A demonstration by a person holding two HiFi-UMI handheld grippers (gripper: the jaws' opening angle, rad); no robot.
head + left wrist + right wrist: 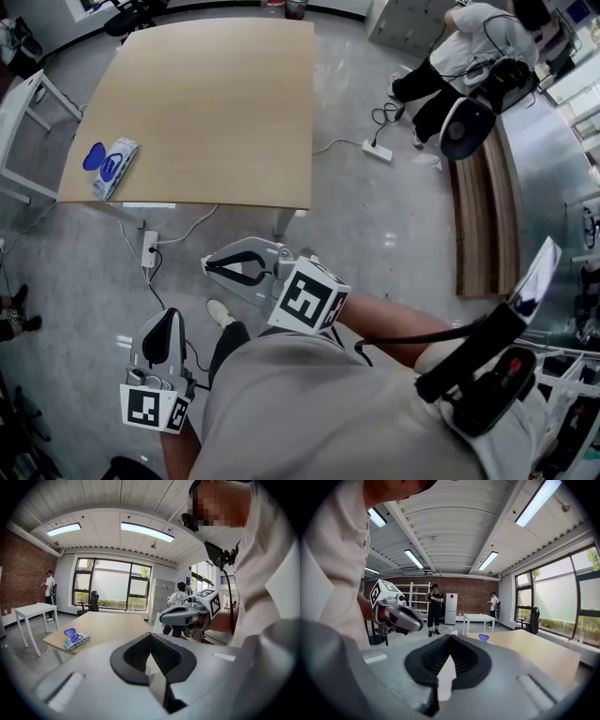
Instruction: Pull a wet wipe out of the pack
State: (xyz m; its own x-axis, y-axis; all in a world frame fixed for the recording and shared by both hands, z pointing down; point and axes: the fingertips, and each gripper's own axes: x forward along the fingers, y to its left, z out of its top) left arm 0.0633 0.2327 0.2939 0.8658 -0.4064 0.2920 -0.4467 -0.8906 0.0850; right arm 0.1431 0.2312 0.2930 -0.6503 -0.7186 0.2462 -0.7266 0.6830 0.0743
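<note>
The wet wipe pack (114,167) lies on the wooden table (216,103) at its near left corner, with its blue lid (94,156) flipped open. From the left gripper view, the pack (77,640) sits far off on the table edge. Only the blue lid (483,637) shows in the right gripper view. My left gripper (174,312) hangs low by my left leg, jaws shut and empty. My right gripper (206,265) is held in front of my body, short of the table, also shut and empty. Each gripper sees the other: right gripper (187,613), left gripper (398,616).
A power strip (149,248) and cables lie on the floor under the table's near edge. A second strip (377,150) lies to the right. A person (469,47) sits at the far right near wooden boards (478,216). A white table (19,112) stands to the left.
</note>
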